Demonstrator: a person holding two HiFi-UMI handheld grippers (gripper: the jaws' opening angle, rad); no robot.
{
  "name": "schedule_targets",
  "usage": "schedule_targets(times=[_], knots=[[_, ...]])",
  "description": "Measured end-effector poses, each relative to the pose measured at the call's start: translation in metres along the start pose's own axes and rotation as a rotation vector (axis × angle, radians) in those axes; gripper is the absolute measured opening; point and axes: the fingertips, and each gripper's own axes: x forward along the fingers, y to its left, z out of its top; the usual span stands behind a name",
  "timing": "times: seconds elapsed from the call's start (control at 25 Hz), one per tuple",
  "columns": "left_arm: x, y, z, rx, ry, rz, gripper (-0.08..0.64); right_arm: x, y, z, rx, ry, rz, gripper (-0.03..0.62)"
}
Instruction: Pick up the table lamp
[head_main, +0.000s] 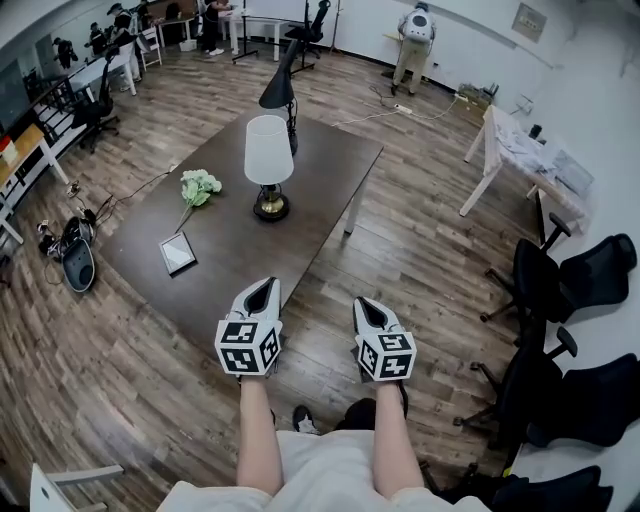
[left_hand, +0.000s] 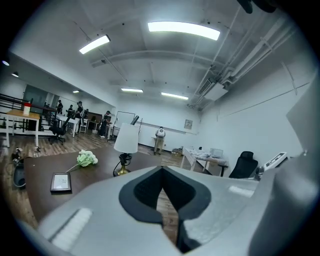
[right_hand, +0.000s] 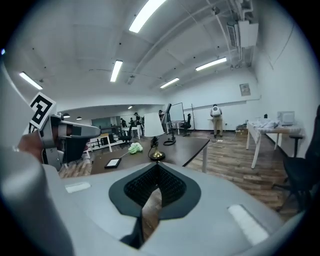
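In the head view I see the table lamp (head_main: 268, 165) upright on the middle of the counter (head_main: 230, 265), with the left tongs (head_main: 262, 290) and right tongs (head_main: 368, 306) at the counter's near edge, while the left and right gripper views each show tips together, empty, with open counter ahead.

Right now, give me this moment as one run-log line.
stage: pre-approach | left tool: shut, empty | right tool: shut, empty | table lamp: upright on dark table, untouched
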Motion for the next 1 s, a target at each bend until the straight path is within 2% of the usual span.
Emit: schedule_targets(times=[0.24, 0.48, 0.64, 0.84, 1.0], knots=[[0.021, 0.02, 0.002, 0.023, 0.021, 0.059, 0.0, 0.043, -0.002, 0.006, 0.024, -0.014, 0.063, 0.026], [0.057, 0.049, 0.025, 0.04, 0.011, 0.134, 0.0, 0.1, -0.017, 0.031, 0.05, -0.028, 0.128, 0.026], [0.095, 0.047, 0.04, 0.021, 0.001, 0.141, 0.0, 0.137, -0.033, 0.046, 0.049, -0.008, 0.183, 0.027], [0.144, 0.045, 0.055, 0.023, -0.006, 0.186, 0.0, 0.181, -0.053, 0.064, 0.005, 0.015, 0.251, 0.026], [0.172, 0.053, 0.057, 0.006, -0.009, 0.264, 0.0, 0.212, -0.066, 0.068, -0.028, 0.044, 0.336, 0.026]])
